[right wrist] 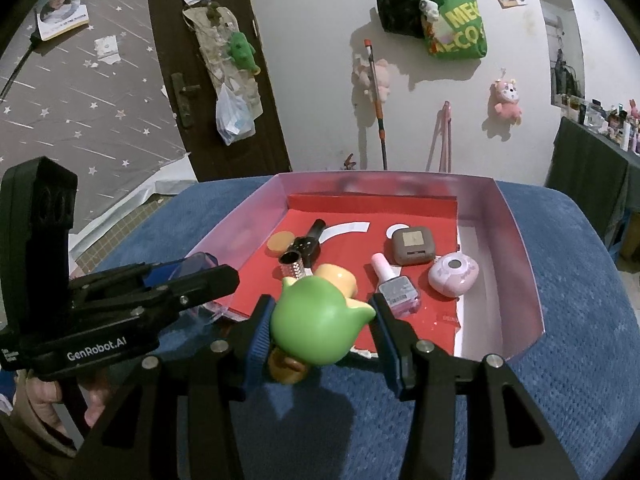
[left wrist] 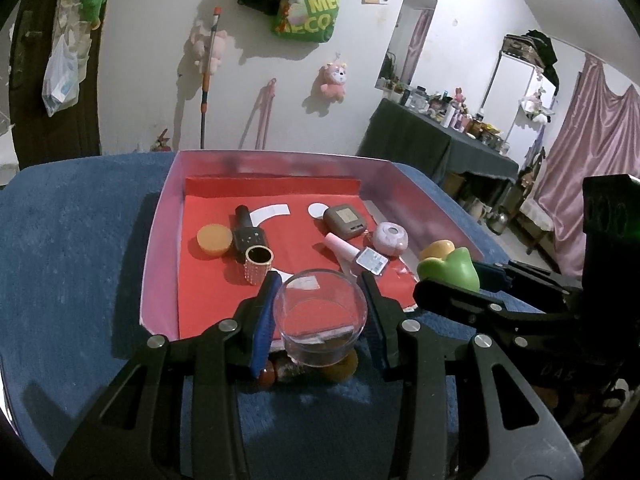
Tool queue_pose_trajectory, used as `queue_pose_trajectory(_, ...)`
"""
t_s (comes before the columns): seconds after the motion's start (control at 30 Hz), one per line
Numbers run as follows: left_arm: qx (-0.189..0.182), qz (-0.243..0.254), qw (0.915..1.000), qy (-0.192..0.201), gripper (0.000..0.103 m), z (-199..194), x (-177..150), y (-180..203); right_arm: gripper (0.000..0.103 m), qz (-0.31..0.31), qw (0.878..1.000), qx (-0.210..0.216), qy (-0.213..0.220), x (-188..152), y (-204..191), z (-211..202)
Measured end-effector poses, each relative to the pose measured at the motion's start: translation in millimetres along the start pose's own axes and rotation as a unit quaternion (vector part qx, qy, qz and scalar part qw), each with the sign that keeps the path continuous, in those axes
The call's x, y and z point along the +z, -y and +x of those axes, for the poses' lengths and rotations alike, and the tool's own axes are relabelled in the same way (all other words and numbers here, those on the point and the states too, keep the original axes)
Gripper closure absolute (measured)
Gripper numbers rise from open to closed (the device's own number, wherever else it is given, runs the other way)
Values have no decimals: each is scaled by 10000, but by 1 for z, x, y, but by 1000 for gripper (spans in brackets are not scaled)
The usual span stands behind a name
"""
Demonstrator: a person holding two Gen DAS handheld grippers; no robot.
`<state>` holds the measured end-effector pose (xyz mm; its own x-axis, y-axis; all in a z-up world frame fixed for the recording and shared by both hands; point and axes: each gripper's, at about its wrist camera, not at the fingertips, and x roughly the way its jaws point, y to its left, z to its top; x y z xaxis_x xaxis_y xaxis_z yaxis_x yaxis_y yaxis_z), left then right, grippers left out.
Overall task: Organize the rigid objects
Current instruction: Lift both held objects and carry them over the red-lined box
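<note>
My left gripper (left wrist: pixel 320 312) pinches a clear glass cup (left wrist: pixel 320 316) between its blue pads, held above the near edge of the tray (left wrist: pixel 160 236). My right gripper (right wrist: pixel 322 328) pinches a green and yellow toy (right wrist: pixel 316 320), also over the tray's near edge, to the right of the cup. Inside the tray, on its red floor, lie six things: one round orange sponge (left wrist: pixel 214 239) at the left, one black microphone (left wrist: pixel 249 232) beside it, one studded gold cup (left wrist: pixel 258 264) in front of the microphone, one brown square case (left wrist: pixel 344 221) toward the back right, one pink nail polish bottle (left wrist: pixel 356 254) in front of that case, and one pale pink round case (left wrist: pixel 390 238) at the right. Two small brown things show under the glass, too hidden to name. The tray sits on a blue cloth (left wrist: pixel 72 240).
</note>
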<state>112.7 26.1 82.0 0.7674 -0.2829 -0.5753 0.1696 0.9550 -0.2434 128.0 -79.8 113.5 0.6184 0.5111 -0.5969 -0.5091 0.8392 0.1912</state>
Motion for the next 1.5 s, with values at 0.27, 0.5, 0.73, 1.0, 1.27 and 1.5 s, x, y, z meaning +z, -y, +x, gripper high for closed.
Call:
queue_pose_trajectory(0.27,-14,-65,9999,-83,66,13,13,-9,52,31,10000,7,-80,7,5,13)
queue_pose_trajectory(0.5,-37,-160,9994,-312,66,33,15,-16,52,117,9997,0,-198,12,13,26)
queue_pose_trajectory(0.73,-34,-310,9977,-598,66,56,16,-25,52,293,9985,14,-458,15,29,47)
queue_pose_trajectory(1.0,-10,-397,9948,-939,66,80,14,-34,52,365,9965,16,-755,14,36,66)
queue_pose_trajectory(1.27,-109,-480,9914,-1210,66,97,10,-38,52,450,9931,138,-1073,10,41,84)
queue_pose_trajectory(1.5,-98,-492,9905,-1277,66,105,9,-39,52,409,9929,204,-1098,13,40,89)
